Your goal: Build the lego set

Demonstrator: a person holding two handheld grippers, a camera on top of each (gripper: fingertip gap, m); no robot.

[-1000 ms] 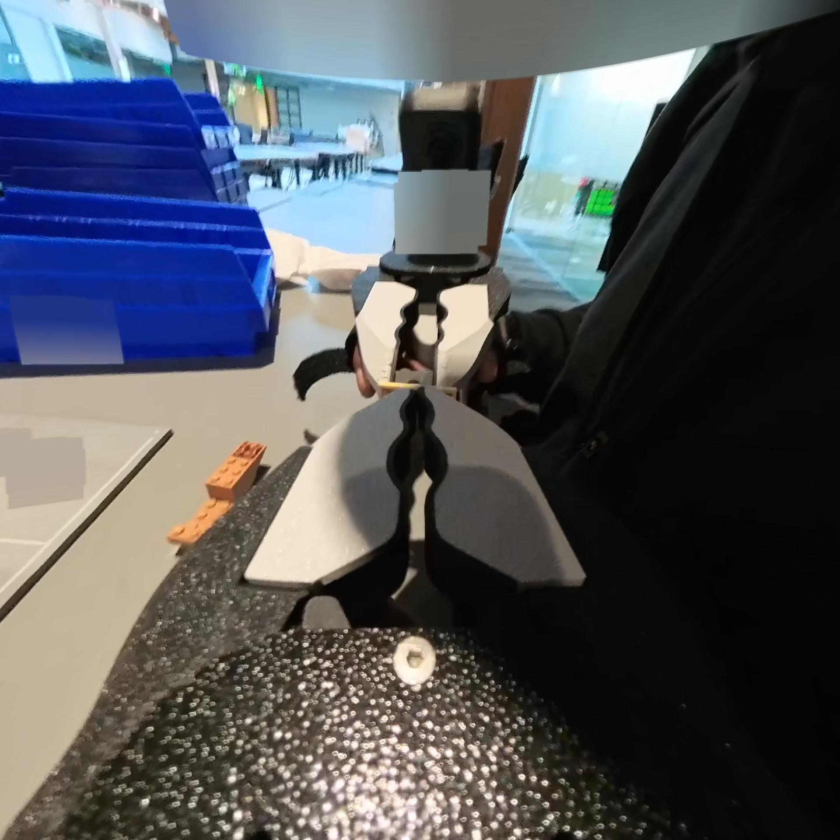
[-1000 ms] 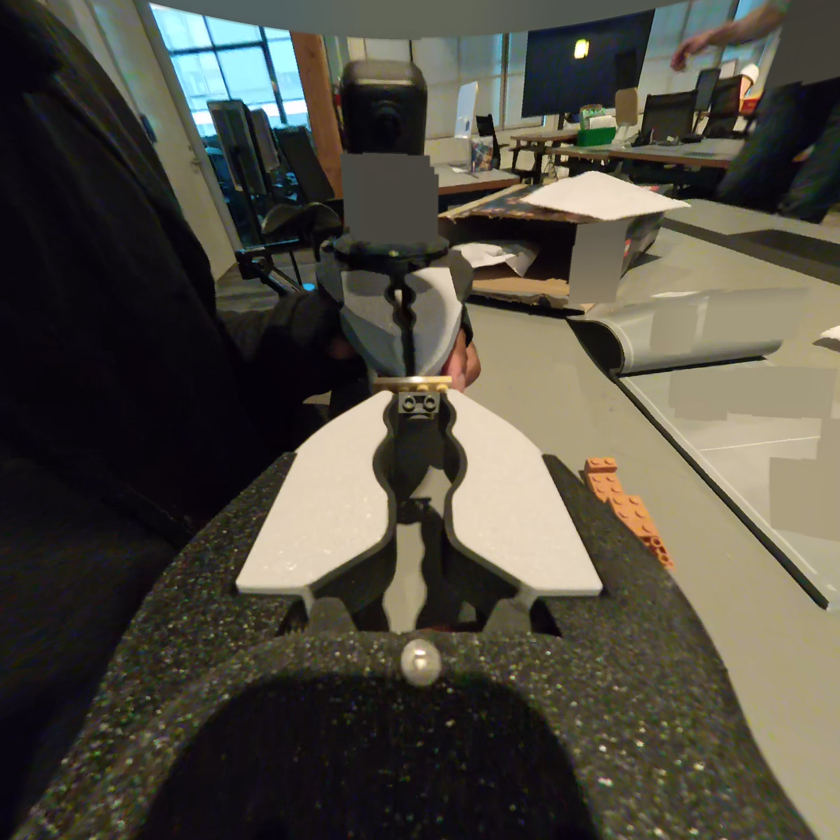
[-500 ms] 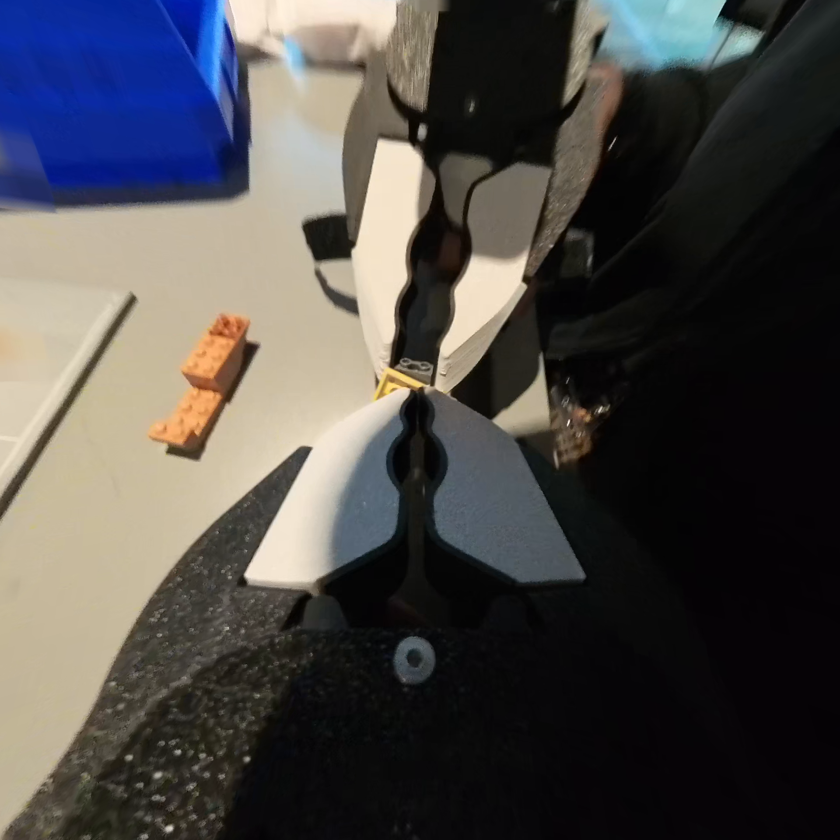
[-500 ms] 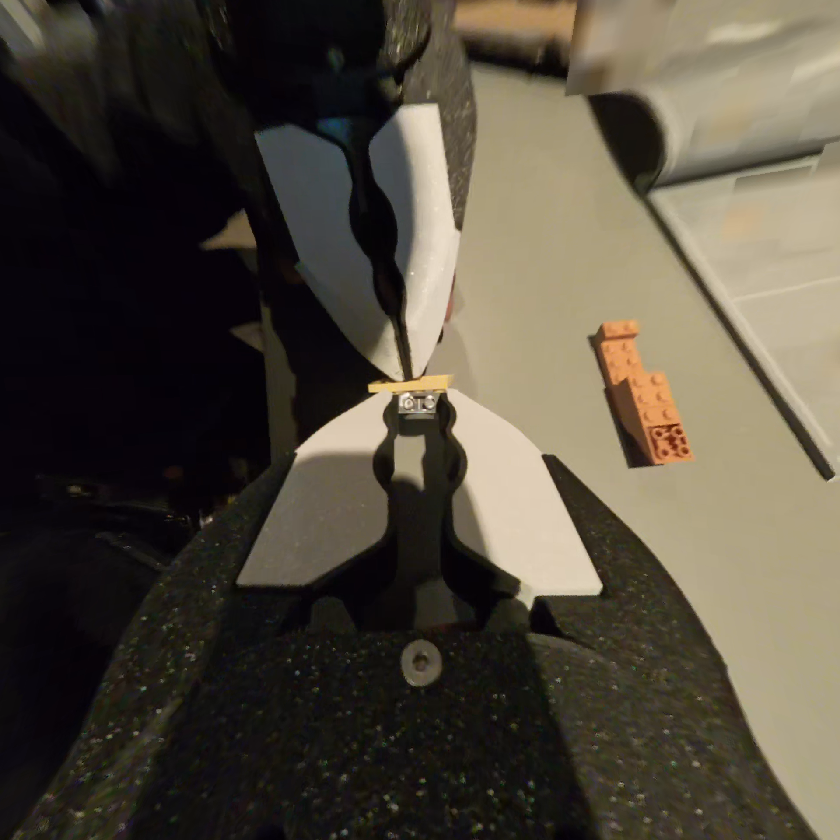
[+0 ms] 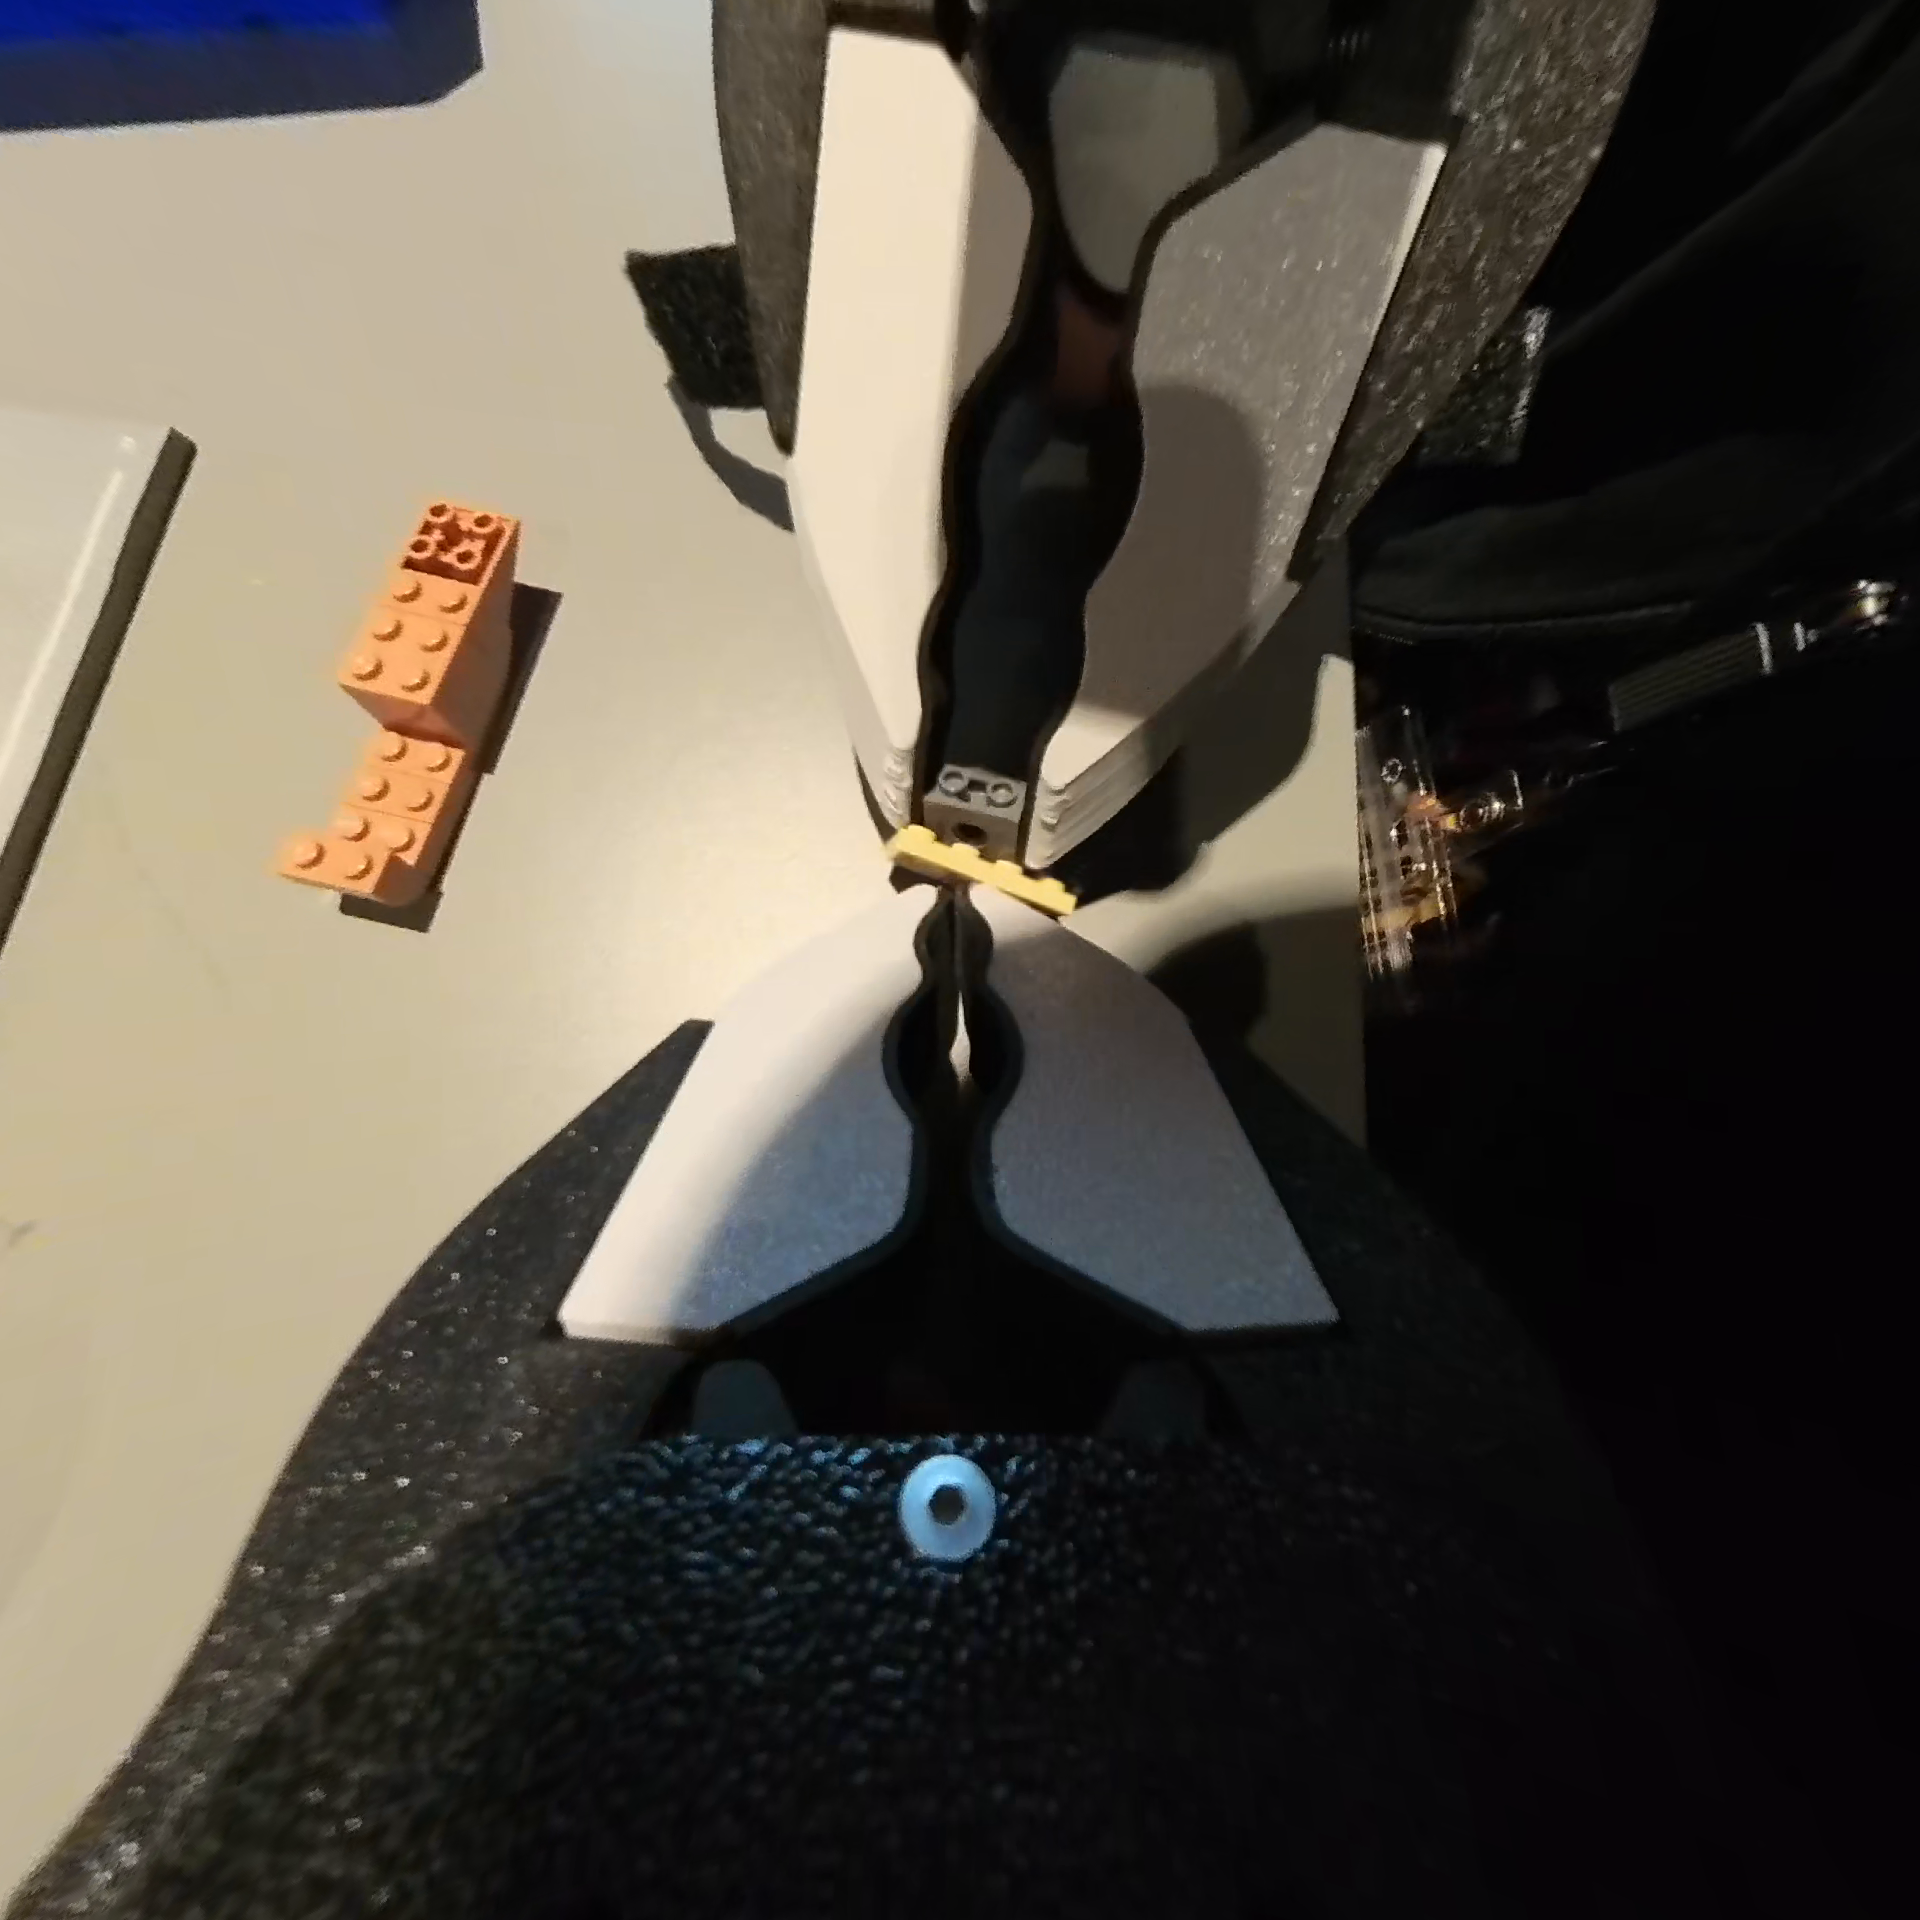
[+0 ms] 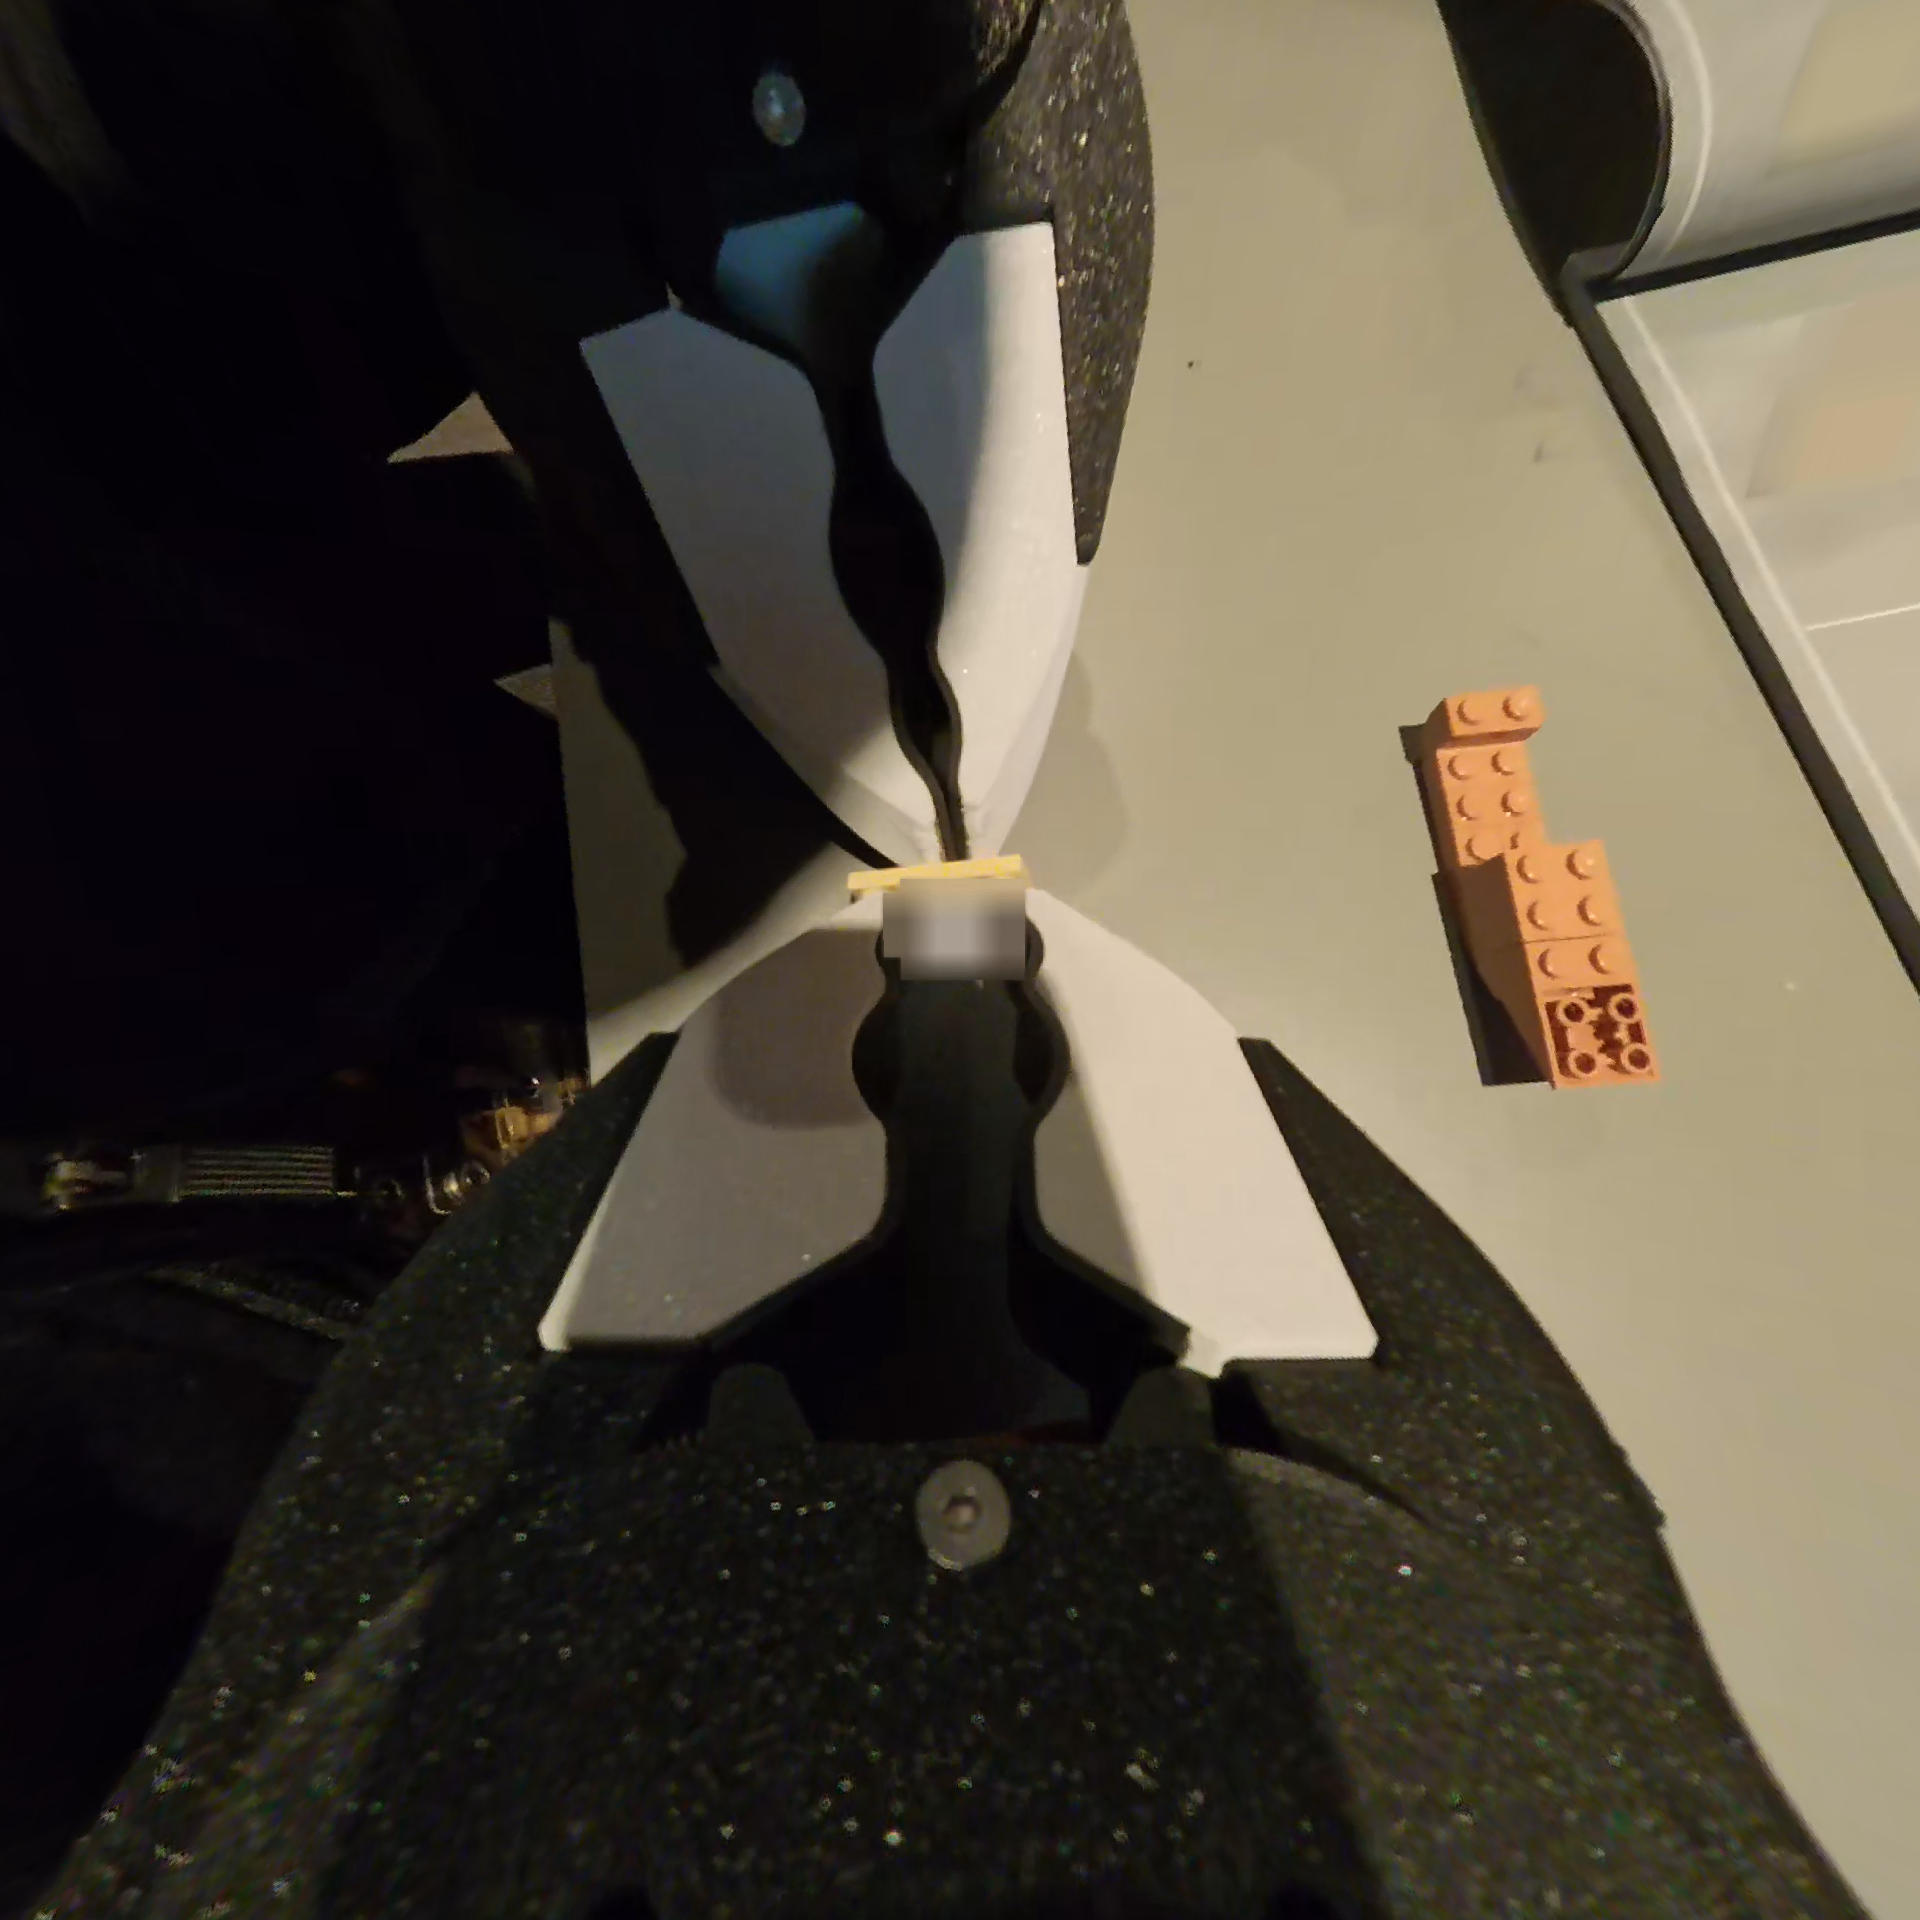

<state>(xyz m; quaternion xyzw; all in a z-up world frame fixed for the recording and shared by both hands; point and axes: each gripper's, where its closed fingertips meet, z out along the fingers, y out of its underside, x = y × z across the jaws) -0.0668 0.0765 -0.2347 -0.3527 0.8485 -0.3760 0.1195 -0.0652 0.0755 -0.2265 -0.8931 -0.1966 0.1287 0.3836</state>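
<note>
My right gripper (image 6: 951, 935) is shut on a small grey brick (image 5: 977, 795). A thin yellow plate (image 5: 982, 868) lies across the end of that brick, also seen in the right wrist view (image 6: 935, 871). My left gripper (image 5: 951, 904) is shut, and its tips touch the plate from the opposite side. The two grippers meet tip to tip above the grey table (image 5: 260, 1091). An orange brick assembly (image 5: 410, 717) lies on the table apart from both grippers; it also shows in the right wrist view (image 6: 1527, 894).
An open instruction booklet (image 6: 1766, 416) with a dark edge lies beyond the orange assembly, also in the left wrist view (image 5: 62, 582). A blue bin (image 5: 208, 52) stands at the far corner. The person's dark clothing (image 5: 1662, 935) fills the side nearest the table edge.
Both views have tipped down from the room to the table. The grippers stay tip to tip with the grey brick and yellow plate between them, and look closer together.
</note>
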